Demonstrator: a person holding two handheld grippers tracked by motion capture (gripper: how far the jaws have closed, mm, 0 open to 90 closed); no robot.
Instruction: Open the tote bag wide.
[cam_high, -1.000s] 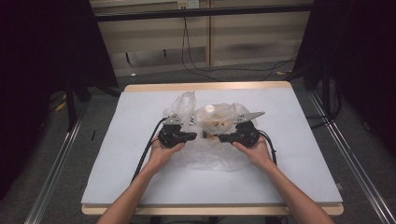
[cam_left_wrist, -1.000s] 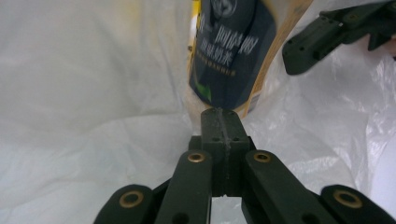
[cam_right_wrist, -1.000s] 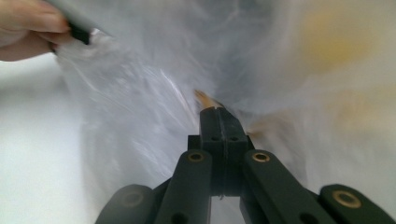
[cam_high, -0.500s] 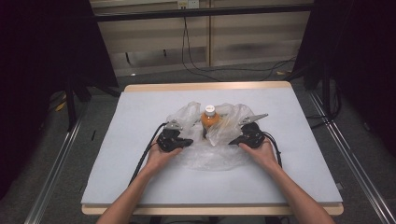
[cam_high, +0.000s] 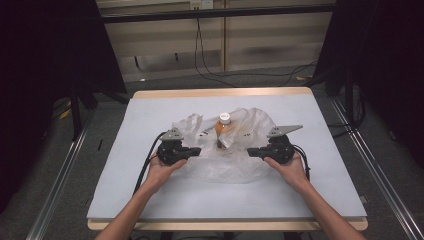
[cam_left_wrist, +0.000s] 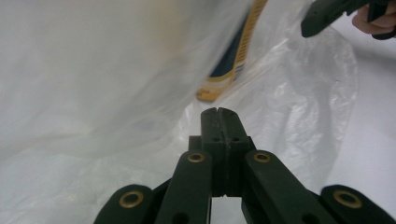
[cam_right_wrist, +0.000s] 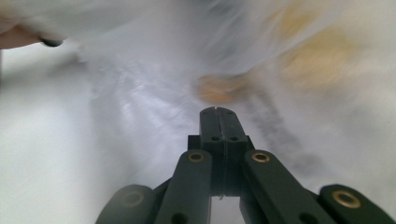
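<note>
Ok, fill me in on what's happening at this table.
A person sits at the white table with a gripper in each hand, working on a clear plastic bag that lies crumpled in the middle. An orange drink bottle with a white cap stands upright in the bag. The left gripper and the right gripper point toward each other at the bag's two sides, level with its near part, both with jaws shut. Whether either pinches the plastic is unclear.

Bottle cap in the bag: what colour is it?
White. The bottle cap tops an orange bottle; it shows best in the high view.
</note>
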